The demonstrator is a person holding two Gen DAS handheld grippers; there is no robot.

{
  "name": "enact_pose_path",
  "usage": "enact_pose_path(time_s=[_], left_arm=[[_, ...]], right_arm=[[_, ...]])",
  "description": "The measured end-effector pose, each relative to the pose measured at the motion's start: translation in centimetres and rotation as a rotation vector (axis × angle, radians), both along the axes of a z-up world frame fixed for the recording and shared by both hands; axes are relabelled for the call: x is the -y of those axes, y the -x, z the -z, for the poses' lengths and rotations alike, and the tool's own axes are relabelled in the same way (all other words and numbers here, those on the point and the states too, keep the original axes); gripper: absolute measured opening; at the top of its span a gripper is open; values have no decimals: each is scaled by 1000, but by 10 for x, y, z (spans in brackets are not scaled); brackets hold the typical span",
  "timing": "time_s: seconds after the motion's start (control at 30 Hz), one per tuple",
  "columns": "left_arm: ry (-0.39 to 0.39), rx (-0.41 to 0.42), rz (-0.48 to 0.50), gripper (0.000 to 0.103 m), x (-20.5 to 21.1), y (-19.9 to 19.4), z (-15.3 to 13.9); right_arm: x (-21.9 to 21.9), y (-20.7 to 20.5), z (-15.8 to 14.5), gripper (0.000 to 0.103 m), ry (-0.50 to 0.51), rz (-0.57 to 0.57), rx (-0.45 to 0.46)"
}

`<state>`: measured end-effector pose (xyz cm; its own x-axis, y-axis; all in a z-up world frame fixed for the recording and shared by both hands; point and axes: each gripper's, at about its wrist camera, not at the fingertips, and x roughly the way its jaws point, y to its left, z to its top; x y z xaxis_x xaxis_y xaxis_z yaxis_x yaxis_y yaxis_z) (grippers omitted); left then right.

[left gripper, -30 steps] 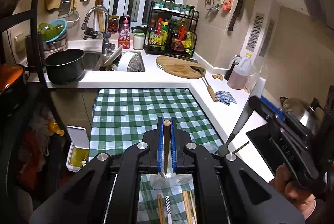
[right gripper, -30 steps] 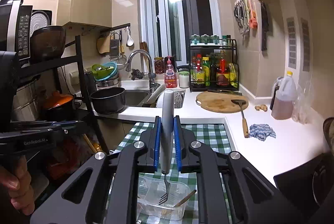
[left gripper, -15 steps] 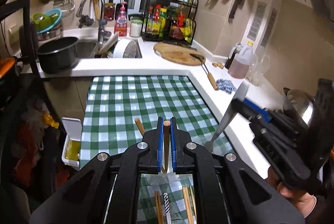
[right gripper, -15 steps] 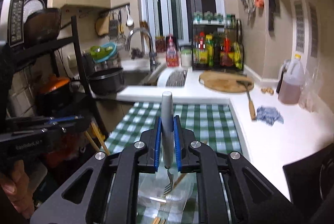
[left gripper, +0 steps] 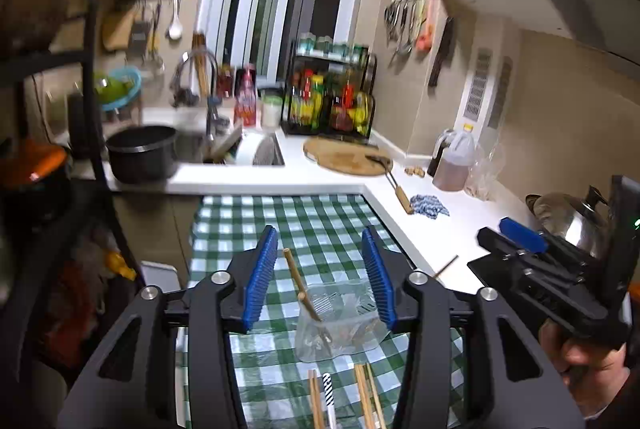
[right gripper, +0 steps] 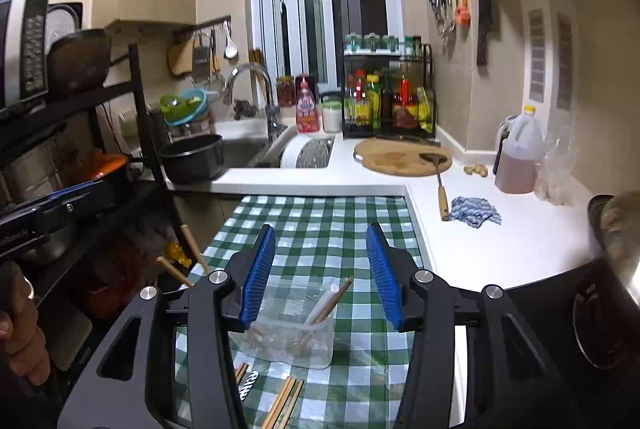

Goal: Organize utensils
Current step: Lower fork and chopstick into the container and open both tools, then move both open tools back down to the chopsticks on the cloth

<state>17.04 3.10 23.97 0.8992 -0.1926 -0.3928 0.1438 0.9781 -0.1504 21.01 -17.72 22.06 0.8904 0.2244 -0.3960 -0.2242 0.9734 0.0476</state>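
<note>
A clear plastic container (left gripper: pixel 340 325) stands on the green checked tablecloth (left gripper: pixel 304 225). Wooden utensils (left gripper: pixel 298 281) lean in it; it also shows in the right wrist view (right gripper: pixel 292 325) with wooden sticks (right gripper: pixel 332 301) and a fork inside. My left gripper (left gripper: pixel 320 269) is open and empty just above the container. My right gripper (right gripper: pixel 320 269) is open and empty above it too. Loose chopsticks (left gripper: pixel 366 397) and a striped straw (left gripper: pixel 328 389) lie on the cloth in front of the container.
A white counter (right gripper: pixel 500 241) runs along the right with a wooden-handled spatula (right gripper: pixel 440 189), a blue cloth (right gripper: pixel 474 211) and an oil jug (right gripper: pixel 520 157). A sink with a black pot (right gripper: pixel 192 157) is behind. A black shelf rack (right gripper: pixel 80 133) stands at the left.
Both grippers have opened. The left one let go of its wooden utensil and the right one let go of its fork; both now rest in the container.
</note>
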Motion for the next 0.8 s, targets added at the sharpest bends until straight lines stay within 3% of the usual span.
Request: enact_pose_path(time_s=[0.17,0.3,0.43,0.57,0.67,0.73,0.8], left_arm=[[-6,57,-23,48,-3,57,11],[-19,72,-53,48,-5,102,43],[-22,26,-76,48,-4,133,86],[2,-42,-80,48,-3,151,131],[84,-142,-70,28,-11,155,171],[104,-206,-88,8,-13,156,195],[132,-259,-86,6,-14,155,212]], right_arm=[[9,69,3,48,-44,28,79],[10,117,28,47,-53,57,93],[11,152,67,42,-60,71,23],[7,172,111,26,-59,84,-59],[1,181,154,13,-86,68,-165],[-6,184,174,8,-83,62,-201],[-16,186,200,8,-77,59,-250]])
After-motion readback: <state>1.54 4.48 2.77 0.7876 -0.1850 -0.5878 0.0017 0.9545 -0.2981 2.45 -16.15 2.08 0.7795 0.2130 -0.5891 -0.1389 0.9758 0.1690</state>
